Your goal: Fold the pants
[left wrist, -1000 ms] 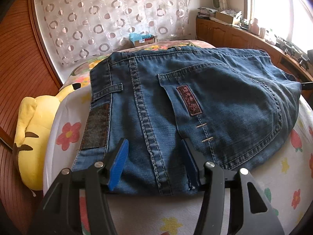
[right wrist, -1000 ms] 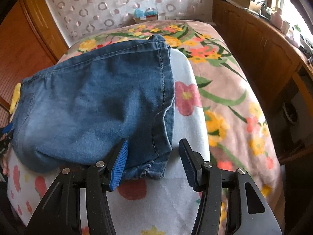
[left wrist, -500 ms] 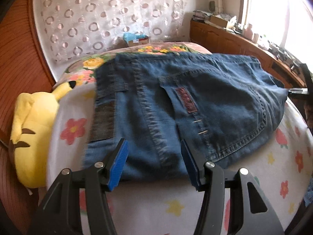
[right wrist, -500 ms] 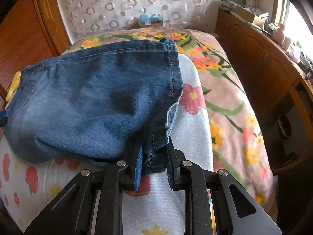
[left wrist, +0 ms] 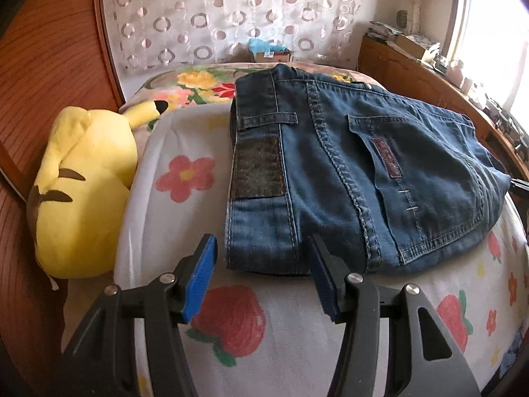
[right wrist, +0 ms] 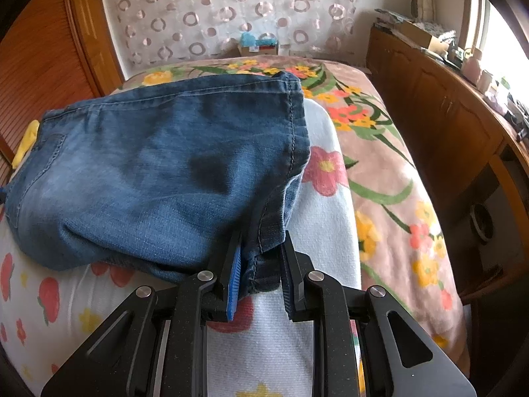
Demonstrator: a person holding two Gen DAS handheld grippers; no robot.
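Folded blue jeans (left wrist: 357, 168) lie on a white flowered cloth (left wrist: 274, 324) on the bed. The waistband with its dark patch faces the left wrist view. My left gripper (left wrist: 261, 274) is open, its blue pads either side of the near waistband corner, just in front of it. In the right wrist view the jeans (right wrist: 158, 172) show their folded leg end. My right gripper (right wrist: 259, 271) is shut on the hem corner of the jeans and lifts it slightly.
A yellow plush toy (left wrist: 82, 195) lies left of the cloth. A floral bedspread (right wrist: 380, 165) covers the bed to the right. A wooden cabinet (right wrist: 439, 109) runs along the right side. A wooden panel (left wrist: 49, 66) stands at left and a curtain (left wrist: 231, 16) behind.
My right gripper closed on the hem corner and raised it. My left gripper backed away from the waistband and shifted left, staying open.
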